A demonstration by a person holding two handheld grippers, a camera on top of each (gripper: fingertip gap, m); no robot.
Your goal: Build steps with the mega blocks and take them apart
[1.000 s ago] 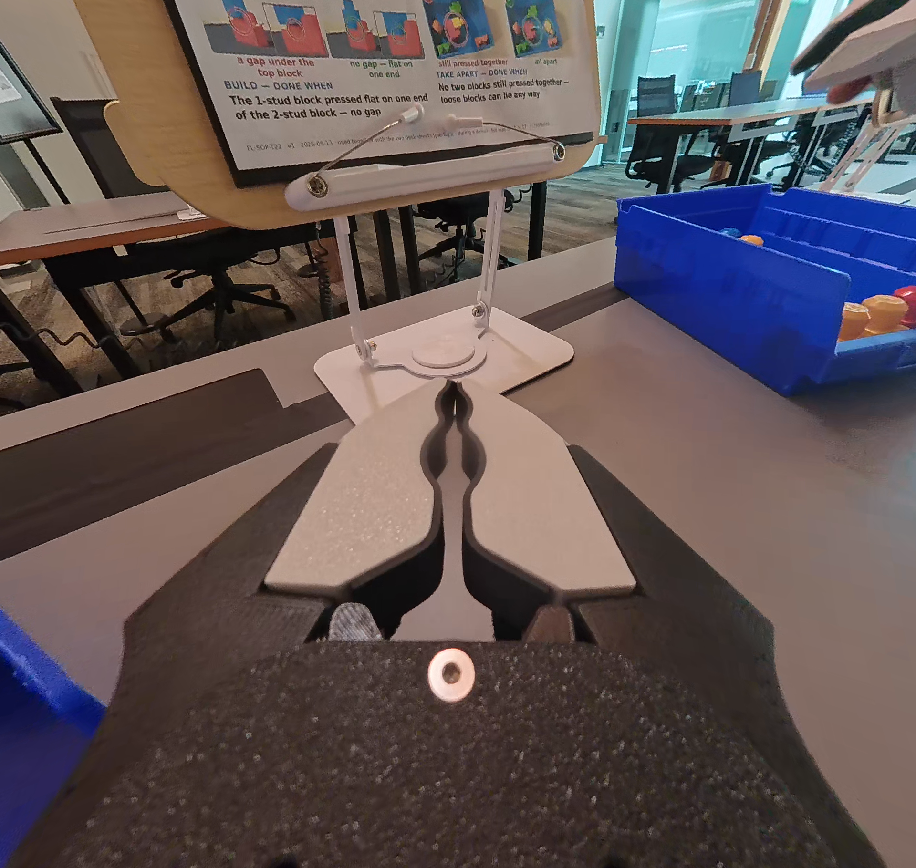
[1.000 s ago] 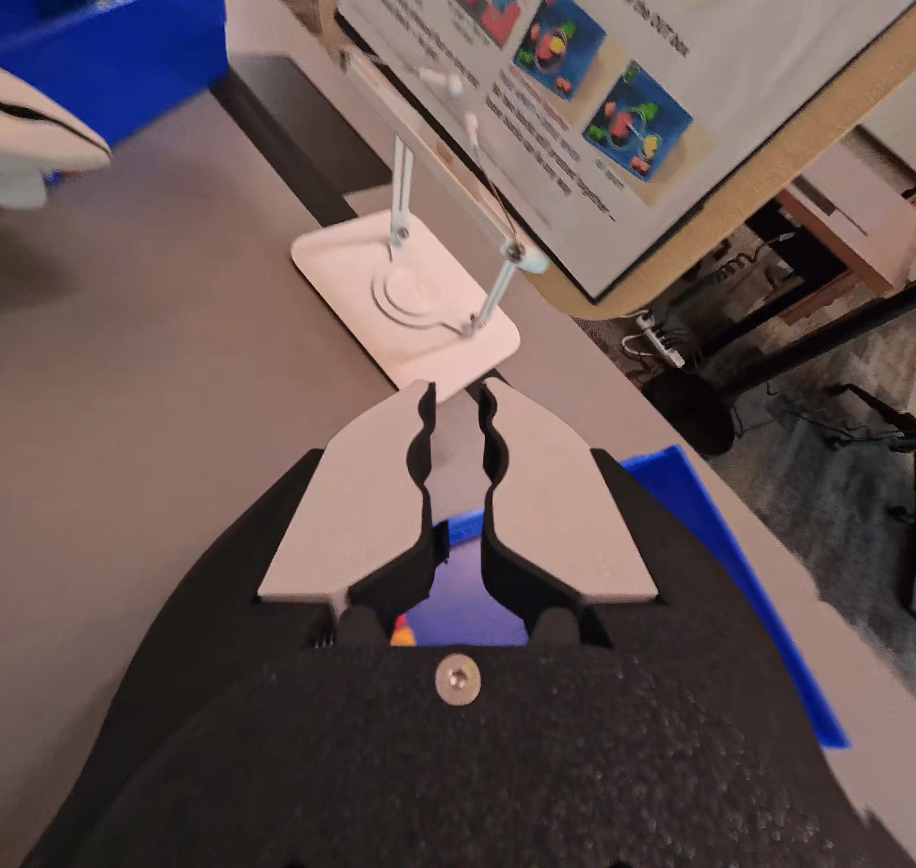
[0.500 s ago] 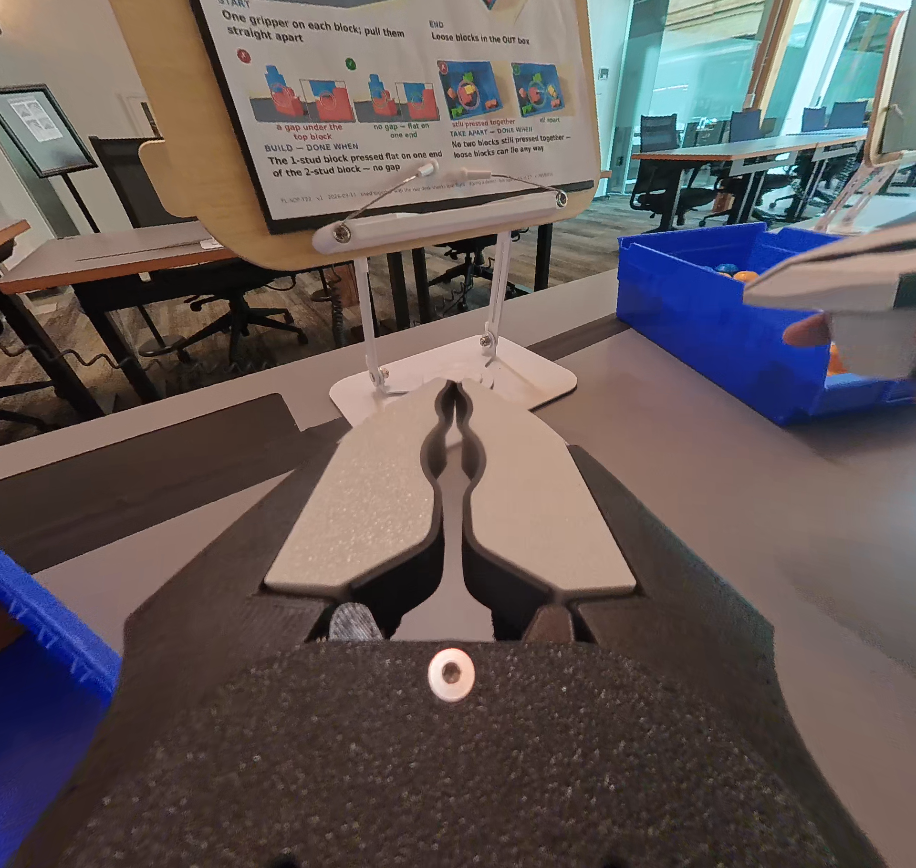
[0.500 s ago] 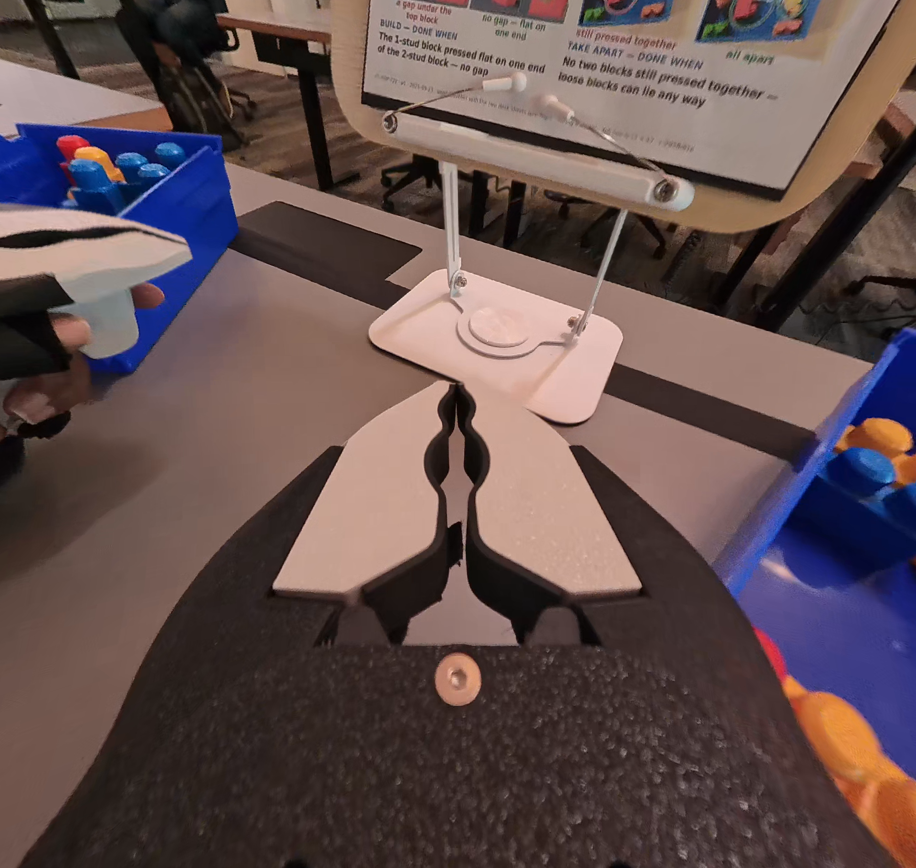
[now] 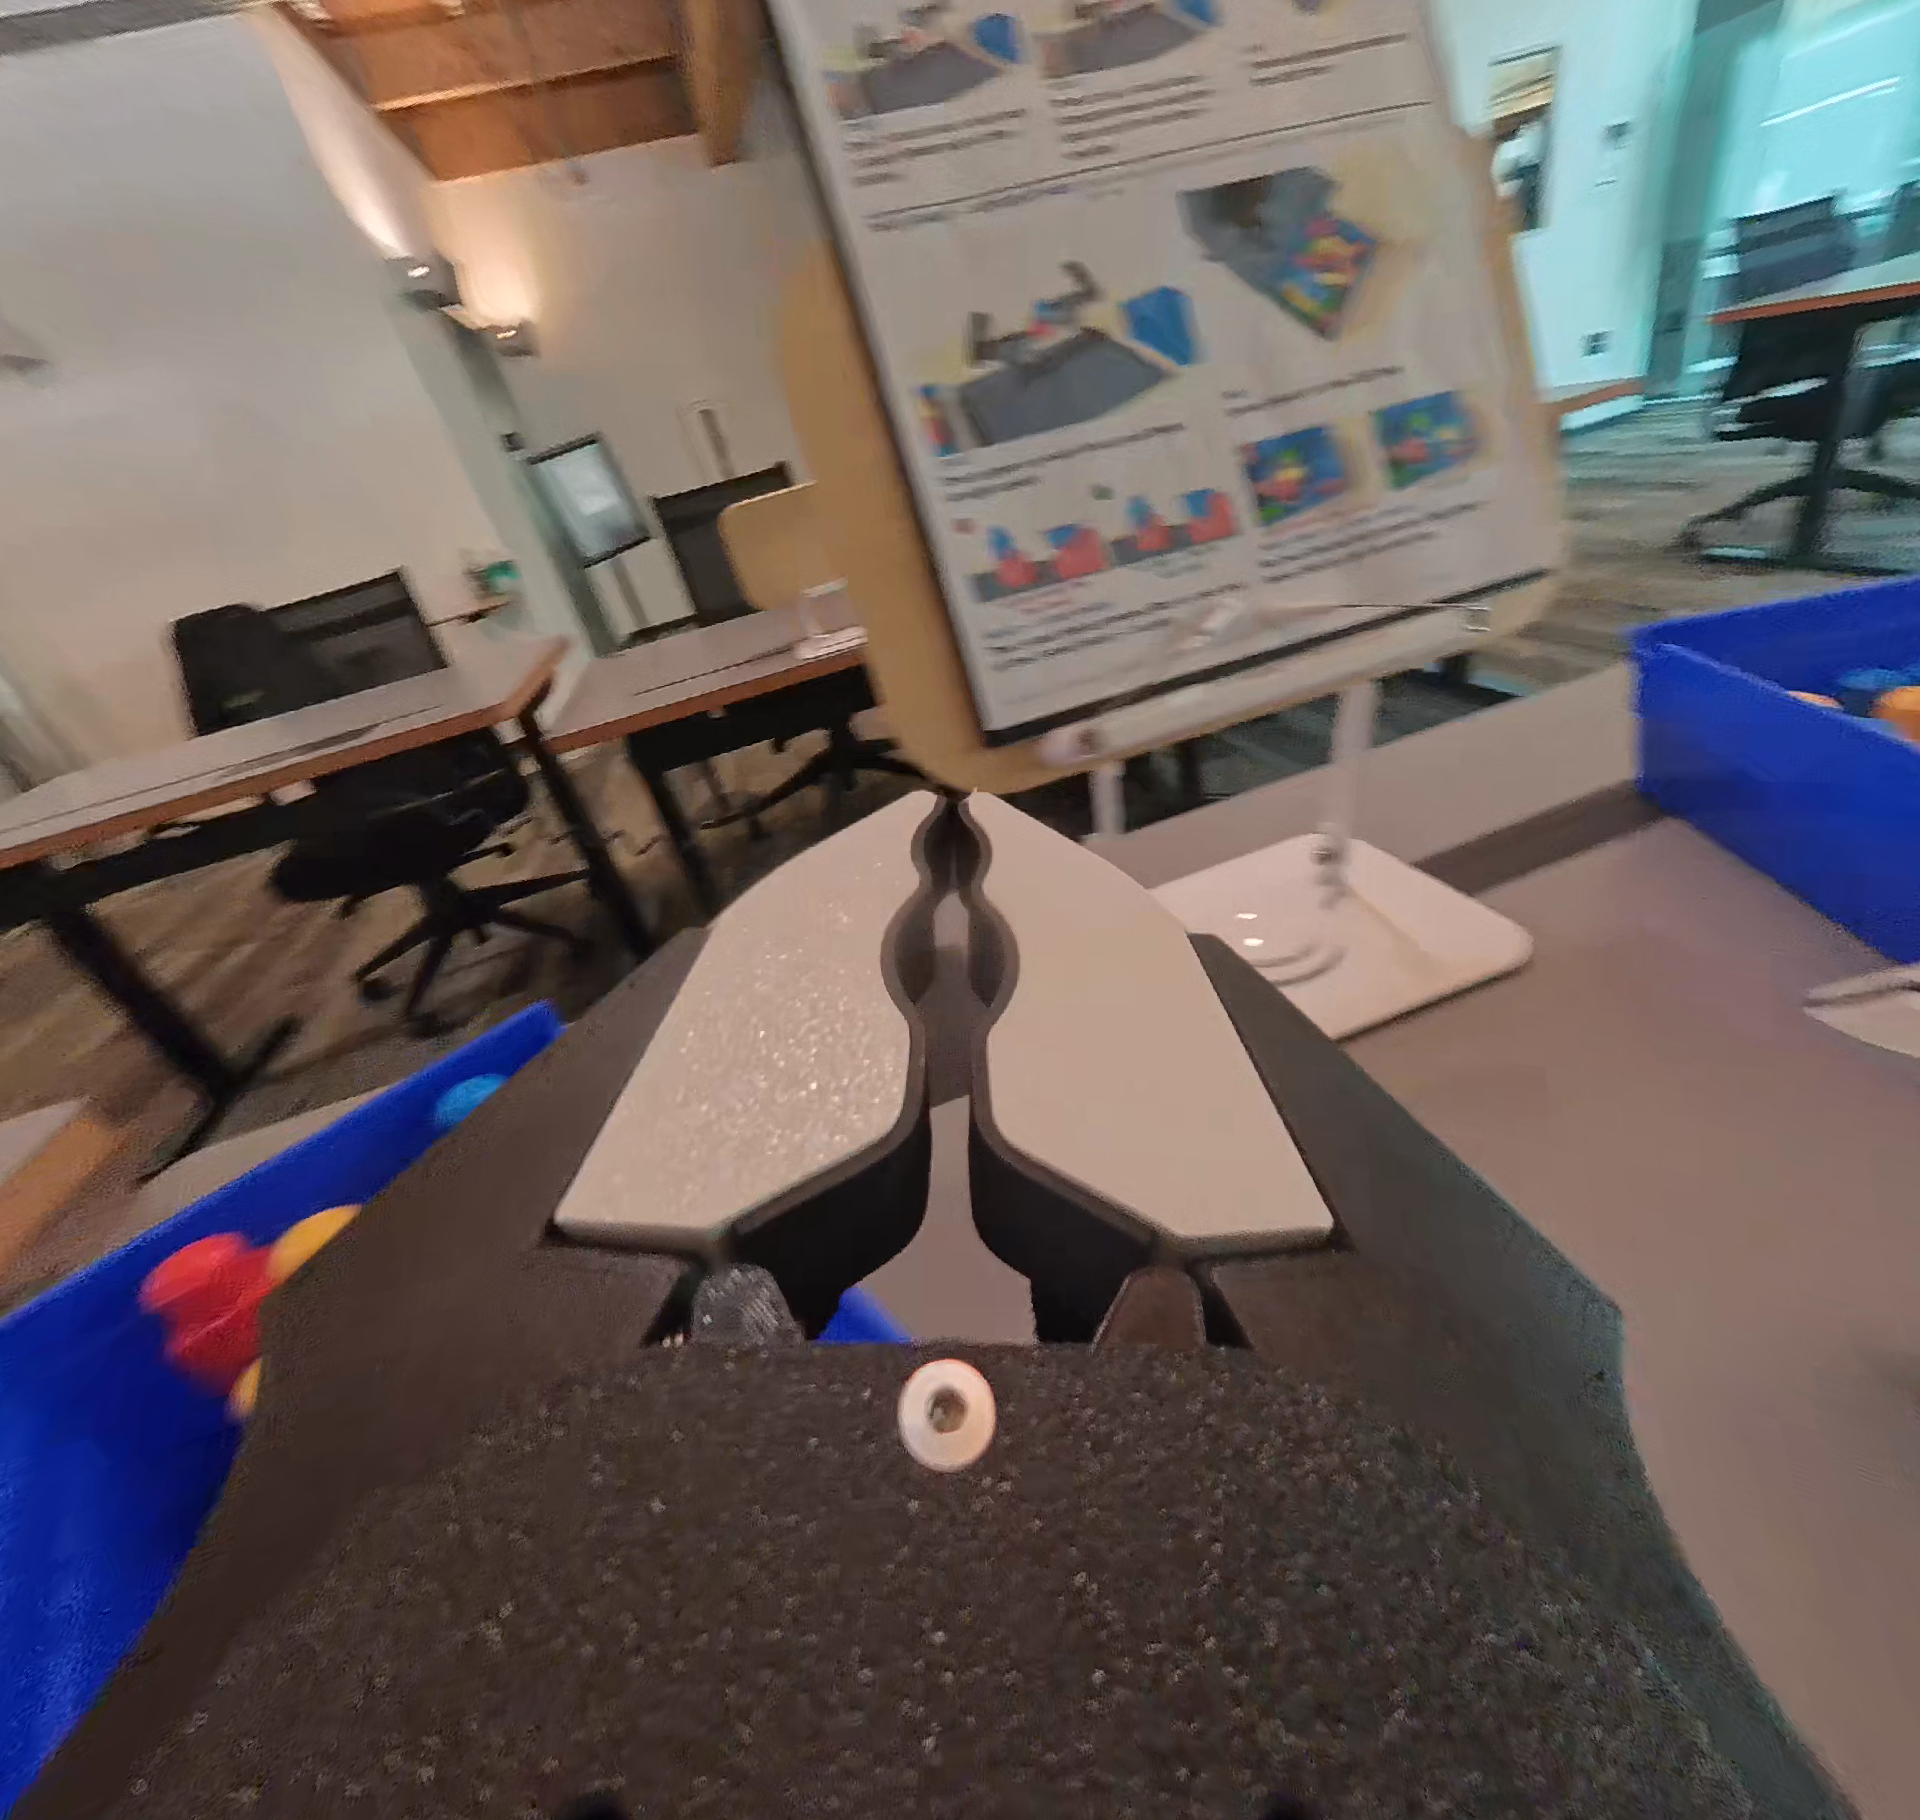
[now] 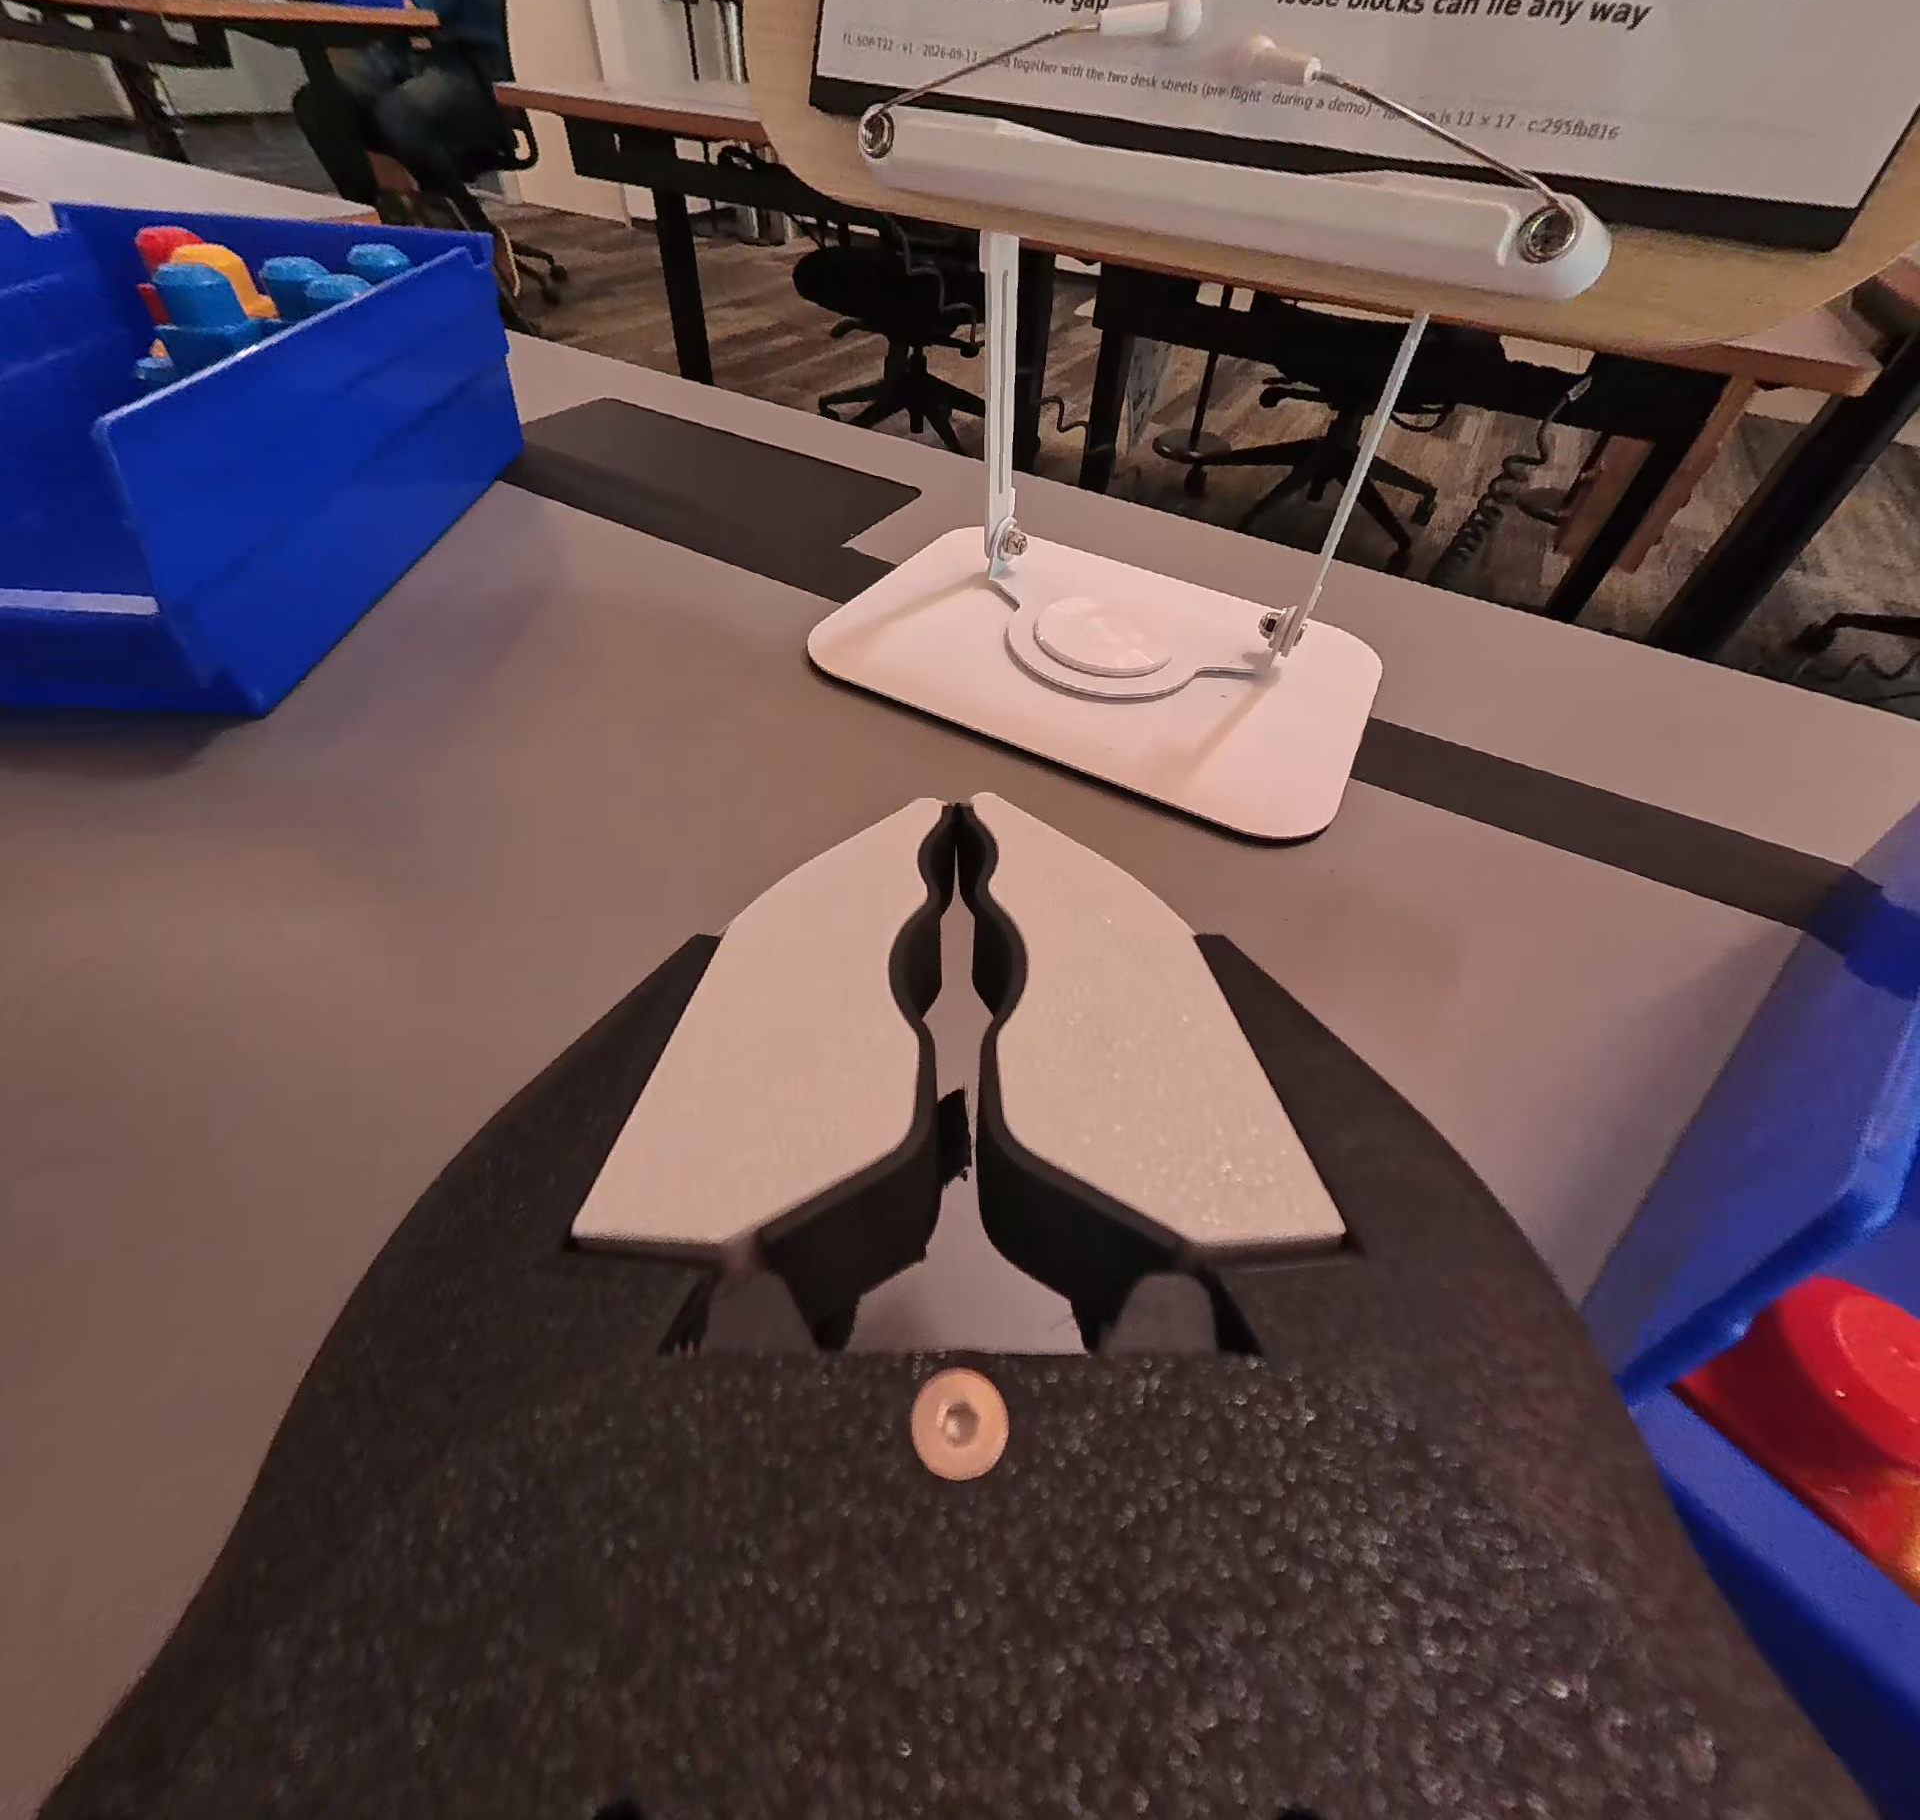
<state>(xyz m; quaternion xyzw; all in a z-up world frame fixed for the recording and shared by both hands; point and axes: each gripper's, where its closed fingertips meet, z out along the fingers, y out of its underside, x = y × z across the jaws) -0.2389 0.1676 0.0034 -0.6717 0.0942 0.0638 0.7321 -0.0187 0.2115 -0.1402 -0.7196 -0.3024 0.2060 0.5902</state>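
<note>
My left gripper [image 5: 954, 814] is shut and empty, held above the grey table beside the left blue bin [image 5: 94, 1438], which holds red and orange mega blocks [image 5: 208, 1292]. My right gripper [image 6: 958, 812] is shut and empty, low over the grey table [image 6: 468, 835]. In the right wrist view the left blue bin [image 6: 270, 482] with blue, red and orange blocks [image 6: 208, 295] stands at far left. The right blue bin [image 6: 1766, 1251] sits at the right edge with a red block [image 6: 1839, 1396] in it. The right bin also shows in the left wrist view [image 5: 1766, 783].
A white stand [image 6: 1101, 679] holding an instruction board [image 6: 1351, 25] stands at the back middle of the table. Black strips [image 6: 717, 492] run along the table's far edge. Office desks and chairs [image 5: 395, 814] lie beyond. A grey gripper tip [image 5: 1870, 1012] shows at the right edge. There is about 25 cm between the tips of the two grippers.
My left gripper has swung left and tilted up, bringing the left bin's blocks into view. My right gripper has moved forward and lower toward the stand. Both stay shut.
</note>
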